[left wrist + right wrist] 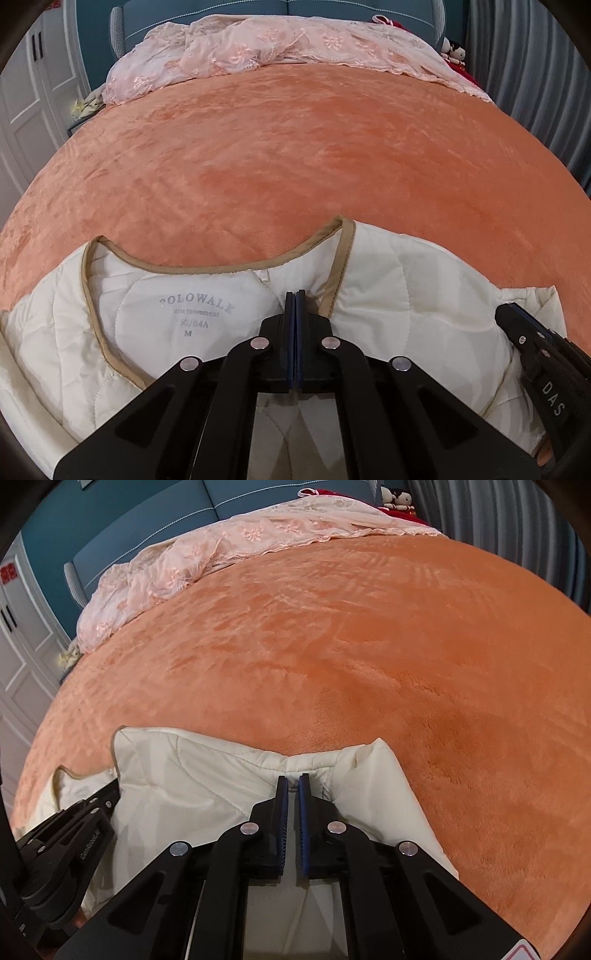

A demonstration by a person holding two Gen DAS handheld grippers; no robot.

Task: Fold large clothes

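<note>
A cream quilted jacket (406, 295) with tan trim lies on the orange bed blanket (295, 166), its inner neck label (192, 314) facing up. My left gripper (295, 293) is shut, its tips pinching the fabric beside the tan front edge near the collar. In the right wrist view my right gripper (293, 777) is shut on a raised fold of the jacket (192, 775) at its far edge, with a thin gap left between the blue pads (283, 805). Each gripper shows in the other's view: the right gripper (511, 312) at the right, the left gripper (110, 790) at the left.
A pink lace cover (258, 48) is bunched along the head of the bed against a teal headboard (332, 11). White wardrobe doors (29, 92) stand at the left, a grey curtain (535, 74) at the right. Small dolls (456, 51) sit in the far right corner.
</note>
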